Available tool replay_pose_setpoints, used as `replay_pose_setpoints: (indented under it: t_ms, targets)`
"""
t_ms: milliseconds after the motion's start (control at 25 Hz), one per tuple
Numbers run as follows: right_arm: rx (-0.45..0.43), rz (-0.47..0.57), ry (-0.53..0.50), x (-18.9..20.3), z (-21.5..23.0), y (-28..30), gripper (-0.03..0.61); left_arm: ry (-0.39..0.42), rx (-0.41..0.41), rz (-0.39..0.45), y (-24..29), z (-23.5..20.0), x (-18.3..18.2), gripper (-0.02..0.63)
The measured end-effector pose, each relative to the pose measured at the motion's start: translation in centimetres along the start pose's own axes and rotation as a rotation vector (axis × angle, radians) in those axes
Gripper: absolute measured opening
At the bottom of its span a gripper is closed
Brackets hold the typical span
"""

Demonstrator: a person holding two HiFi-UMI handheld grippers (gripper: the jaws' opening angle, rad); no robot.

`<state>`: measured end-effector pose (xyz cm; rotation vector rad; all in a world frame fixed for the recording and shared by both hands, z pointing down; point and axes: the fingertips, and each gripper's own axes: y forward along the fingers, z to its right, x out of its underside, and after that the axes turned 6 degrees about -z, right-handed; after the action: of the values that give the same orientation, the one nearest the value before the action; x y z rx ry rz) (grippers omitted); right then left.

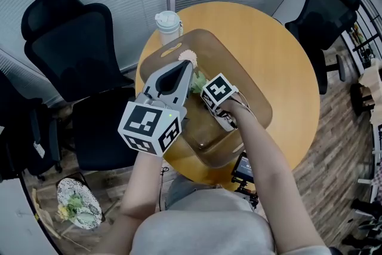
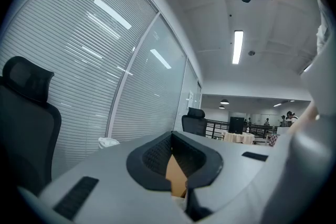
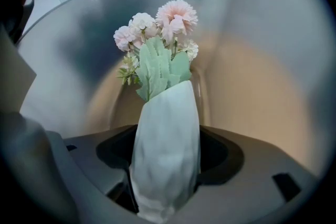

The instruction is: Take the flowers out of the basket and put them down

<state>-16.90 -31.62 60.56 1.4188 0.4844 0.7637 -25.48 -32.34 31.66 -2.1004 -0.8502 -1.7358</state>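
Observation:
A bunch of pale pink flowers (image 3: 168, 23) with green leaves, wrapped in a white paper sleeve (image 3: 167, 128), stands inside the translucent brown basket (image 3: 257, 86). My right gripper (image 3: 166, 153) points steeply down into the basket and is shut on the sleeve. In the head view the flowers (image 1: 190, 59) show over the basket (image 1: 253, 95), beside the right gripper (image 1: 202, 85). My left gripper (image 1: 185, 66) hovers level above the basket's left side, its jaws drawn to a point with nothing in them. In the left gripper view the left gripper (image 2: 174, 136) faces the window blinds.
The basket sits on a round wooden table (image 1: 283, 48). A lidded white cup (image 1: 168, 24) stands at the table's far edge. Black office chairs (image 1: 71, 51) (image 1: 325, 15) flank the table. A dark device (image 1: 243, 169) lies at the near edge. Another bunch of flowers (image 1: 77, 205) lies on the floor.

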Motion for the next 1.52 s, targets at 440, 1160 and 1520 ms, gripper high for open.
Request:
replay_pose_setpoints:
  t_ms: [440, 1160, 1520]
  targets:
    - [-0.019, 0.124, 0.015, 0.2, -0.3, -3.5, 0.351, 0.005, -0.03, 0.013, -0.9, 1.4, -0.4, 0.005]
    - [-0.027, 0.358, 0.009, -0.8, -0.8, -9.1, 0.352, 0.028, -0.058, 0.033, -1.8, 4.0, -1.1, 0.005]
    - [-0.001, 0.514, -0.014, -2.2, -1.6, -11.6, 0.351, 0.057, -0.072, 0.034, -3.1, 5.3, -1.4, 0.005]
